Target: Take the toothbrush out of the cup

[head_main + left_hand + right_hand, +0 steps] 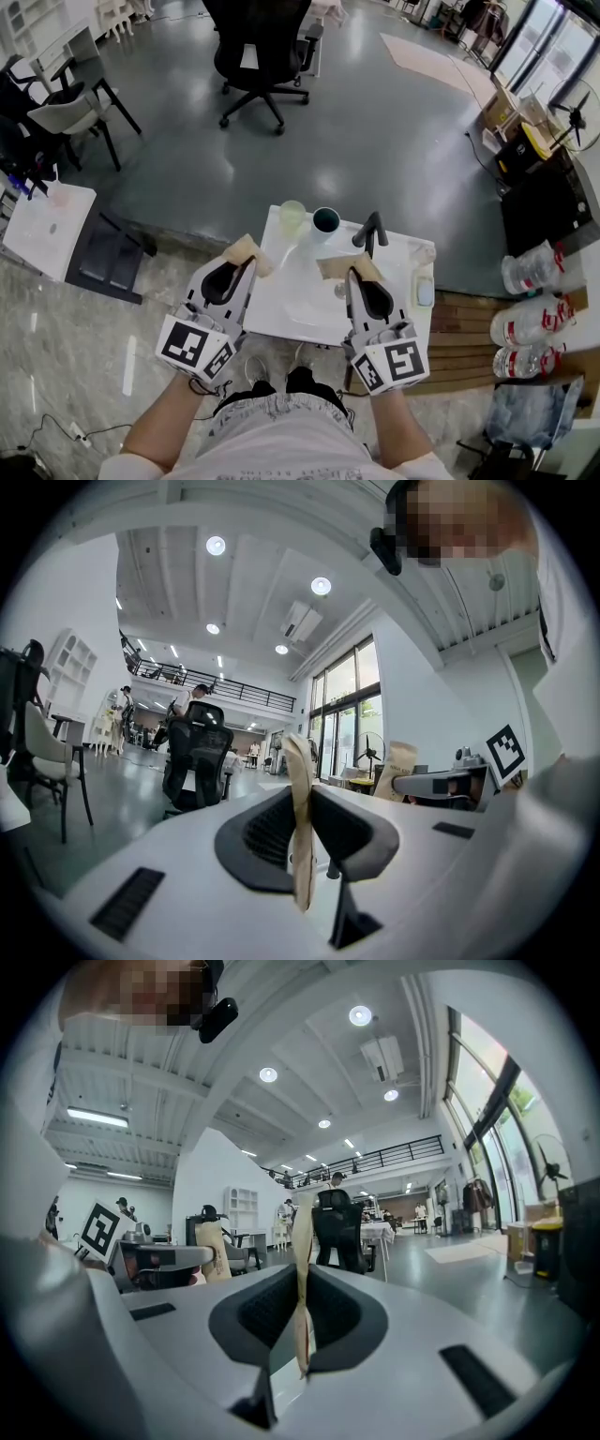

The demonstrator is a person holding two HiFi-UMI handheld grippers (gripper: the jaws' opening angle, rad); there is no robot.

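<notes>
Well, both tongs are up and level in front of the person, and neither has anything in it. The left gripper is closed, its tan pads pressed flat together with nothing between them. Same story for the right gripper: jaws together, pad against pad, empty.

Below them stands the white washbasin stand with a black tap at its far right. The left gripper's tips hang over the stand's left edge, while the right gripper's tips sit over the basin, just in front of the tap.

At the far rim, side by side and nearly touching, wait a pale green see-through cup and a dark teal cup. Both are clear of the grippers, out beyond the tips. The toothbrush is too small to make out from the head view, so which cup holds it I cannot tell.

Further back, a black office chair stands on the grey floor.
</notes>
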